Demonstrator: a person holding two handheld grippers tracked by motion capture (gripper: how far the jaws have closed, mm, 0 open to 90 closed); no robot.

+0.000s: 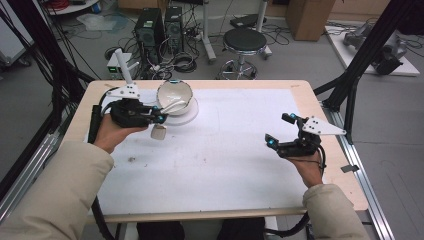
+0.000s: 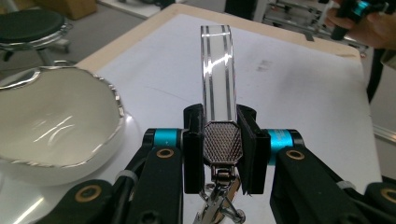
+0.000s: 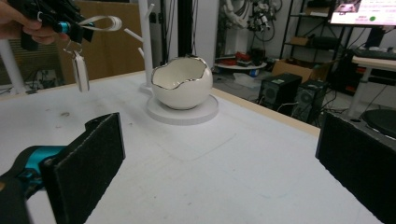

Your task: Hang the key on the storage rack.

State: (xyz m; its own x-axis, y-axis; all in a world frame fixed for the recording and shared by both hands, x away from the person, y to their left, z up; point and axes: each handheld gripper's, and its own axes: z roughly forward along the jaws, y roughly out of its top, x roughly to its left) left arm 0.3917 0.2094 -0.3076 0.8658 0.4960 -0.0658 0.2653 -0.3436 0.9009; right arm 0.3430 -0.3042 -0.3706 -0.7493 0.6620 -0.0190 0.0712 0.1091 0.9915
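Note:
My left gripper [image 1: 159, 116] is shut on a key strap: a white loop with silver stripes [image 2: 218, 70] joined to a hexagonal metal clasp [image 2: 222, 142] that sits between the jaws. A small pale tag [image 1: 158, 132] dangles below it, above the mat. From the right gripper view the strap [image 3: 105, 22] and tag [image 3: 81, 70] hang at the upper left. Just beside the left gripper stands a white egg-shaped bowl [image 1: 175, 95] [image 2: 56, 121] [image 3: 182, 86] with a silver jagged rim. My right gripper [image 1: 278, 129] [image 3: 219, 163] is open and holds nothing, at the table's right side.
The bowl rests on a round white base [image 3: 182, 115]. A white branch stand [image 1: 123, 65] rises at the back left corner. A white mat [image 1: 215, 150] covers the wooden table. A stool [image 1: 244, 42] and computer towers [image 1: 150, 30] stand on the floor beyond.

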